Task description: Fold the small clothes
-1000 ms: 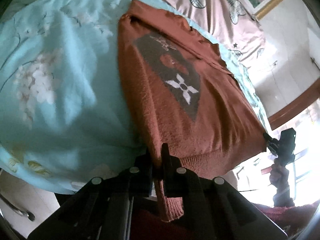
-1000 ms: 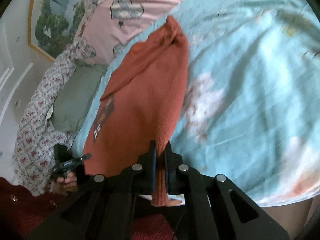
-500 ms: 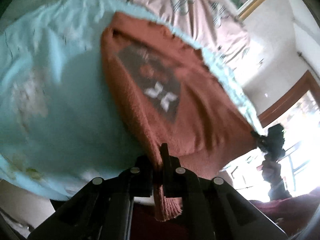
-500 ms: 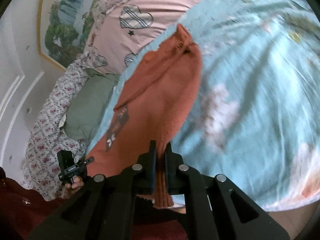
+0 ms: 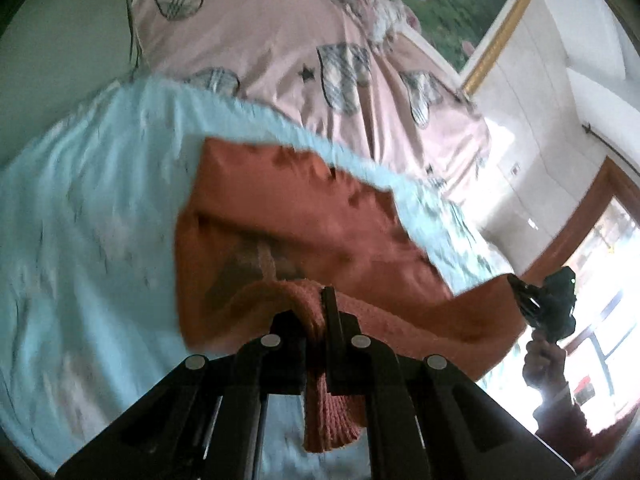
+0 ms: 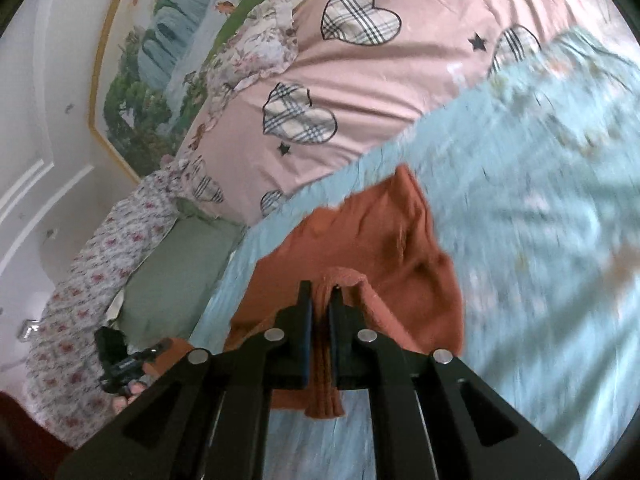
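Rust-orange knit, coarse and ribbed at the hem: one small sweater (image 5: 304,216) lies on the pale blue floral sheet (image 5: 92,240) of the bed, its near hem raised off the sheet and doubled over the rest of the garment. Left gripper (image 5: 318,320): jaws clamped on one hem corner, a ribbed tab hanging below them. Right gripper (image 6: 320,312): jaws clamped on the other hem corner. Beyond the sweater, one pink quilt (image 6: 360,92) with plaid heart patches. Beside it, one grey-green pillow (image 6: 176,276). Both views are motion-blurred.
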`<control>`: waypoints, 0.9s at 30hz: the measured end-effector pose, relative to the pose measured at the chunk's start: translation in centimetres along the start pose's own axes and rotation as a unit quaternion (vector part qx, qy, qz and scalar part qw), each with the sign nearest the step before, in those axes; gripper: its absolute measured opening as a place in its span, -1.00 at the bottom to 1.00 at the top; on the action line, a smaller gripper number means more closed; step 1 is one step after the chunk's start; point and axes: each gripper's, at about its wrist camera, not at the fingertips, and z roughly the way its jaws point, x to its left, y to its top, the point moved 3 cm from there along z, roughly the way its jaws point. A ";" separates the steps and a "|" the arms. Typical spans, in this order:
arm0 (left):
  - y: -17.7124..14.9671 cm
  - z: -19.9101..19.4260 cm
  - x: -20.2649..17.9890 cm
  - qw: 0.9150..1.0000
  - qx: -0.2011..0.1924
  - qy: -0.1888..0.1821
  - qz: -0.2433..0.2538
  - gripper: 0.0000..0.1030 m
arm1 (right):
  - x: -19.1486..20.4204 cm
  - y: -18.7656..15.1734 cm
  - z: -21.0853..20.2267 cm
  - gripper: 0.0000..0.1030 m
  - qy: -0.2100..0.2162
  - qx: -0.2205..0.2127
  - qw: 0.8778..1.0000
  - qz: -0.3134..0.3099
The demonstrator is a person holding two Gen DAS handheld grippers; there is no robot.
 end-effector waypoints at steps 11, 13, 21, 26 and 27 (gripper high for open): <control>12.2 7.9 4.1 0.997 -0.045 0.048 -0.035 -0.91 | -2.7 9.0 12.4 -0.85 -0.091 0.029 0.995 -0.033; 13.1 10.1 5.3 0.997 -0.038 0.055 -0.044 -0.91 | -3.8 9.8 14.6 -0.85 -0.108 0.042 0.993 -0.036; 14.0 19.8 10.5 0.993 0.021 0.093 -0.063 -0.91 | -8.8 9.0 21.4 -0.82 -0.184 0.096 0.978 -0.015; 12.8 23.0 13.1 0.988 0.069 0.103 -0.089 -0.84 | -9.6 8.0 20.1 -0.67 -0.196 0.096 0.976 0.013; 12.5 22.7 13.2 0.988 0.071 0.095 -0.098 -0.74 | -8.9 8.0 19.3 -0.66 -0.201 0.083 0.976 0.002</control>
